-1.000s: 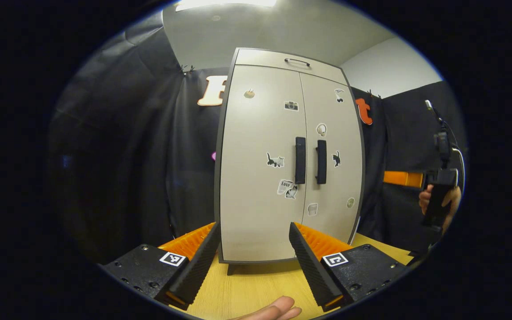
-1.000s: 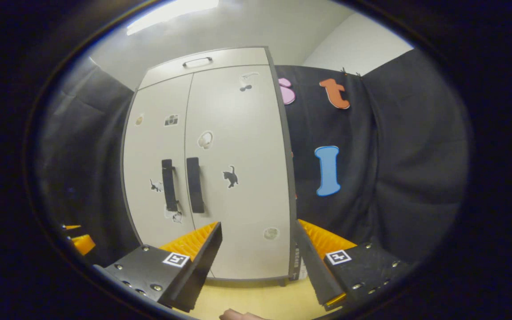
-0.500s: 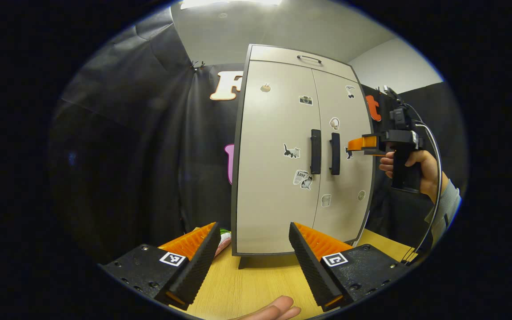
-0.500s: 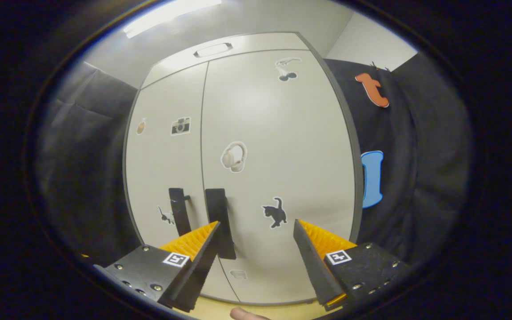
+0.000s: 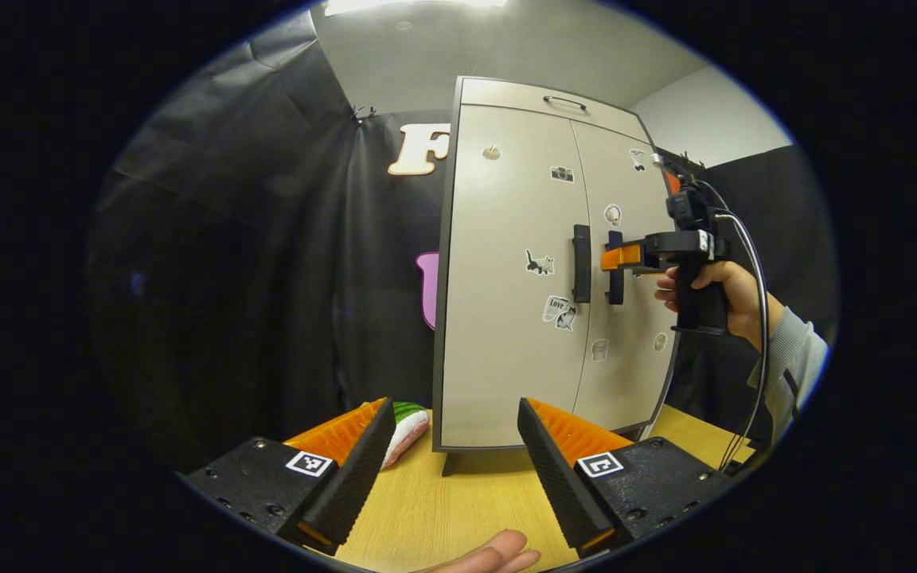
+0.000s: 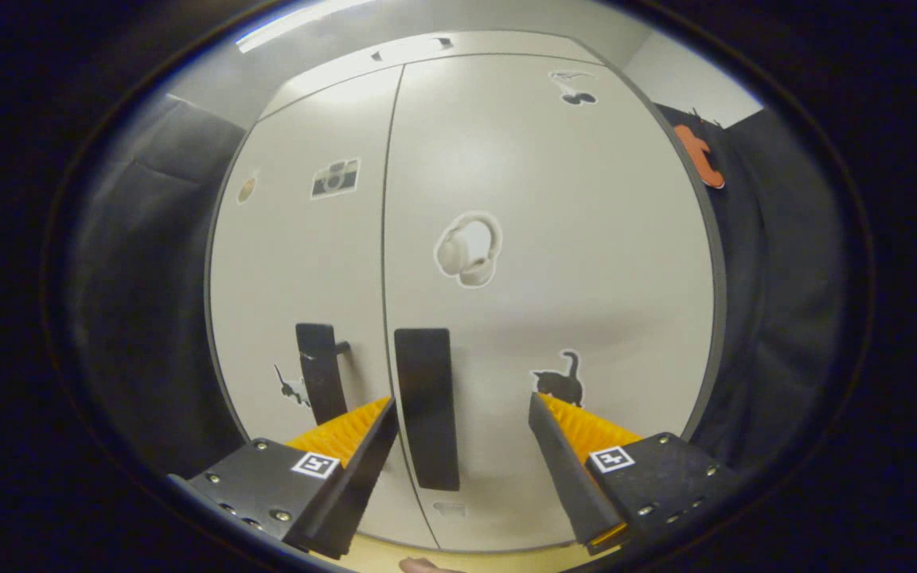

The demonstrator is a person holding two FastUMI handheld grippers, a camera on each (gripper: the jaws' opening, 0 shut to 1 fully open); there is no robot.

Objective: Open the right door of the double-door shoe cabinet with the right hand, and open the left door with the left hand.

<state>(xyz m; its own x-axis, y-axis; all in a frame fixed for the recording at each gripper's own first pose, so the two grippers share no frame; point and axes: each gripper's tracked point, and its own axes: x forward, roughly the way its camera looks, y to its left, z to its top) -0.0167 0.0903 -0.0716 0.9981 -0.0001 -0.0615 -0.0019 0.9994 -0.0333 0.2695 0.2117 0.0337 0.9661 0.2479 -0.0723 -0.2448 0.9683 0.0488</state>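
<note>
So, both doors of the shoe cabinet (image 5: pixel 542 270) shut, standing on the far side of the wooden table (image 5: pixel 458 509). Right gripper (image 6: pixel 458 426) spread wide, right handle (image 6: pixel 425 406) between its fingers, untouched. Left gripper (image 5: pixel 454 434) gaping too, near, well back.

Right claw (image 6: pixel 458 446) fingers spread, right door handle (image 6: pixel 427 407) between, gap unobstructed.

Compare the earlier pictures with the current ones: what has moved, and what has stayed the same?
The right gripper has moved in toward the right door's handle, which now sits between its open fingers, not yet gripped. The left gripper has stayed back over the table, open. Both cabinet doors remain closed.
</note>
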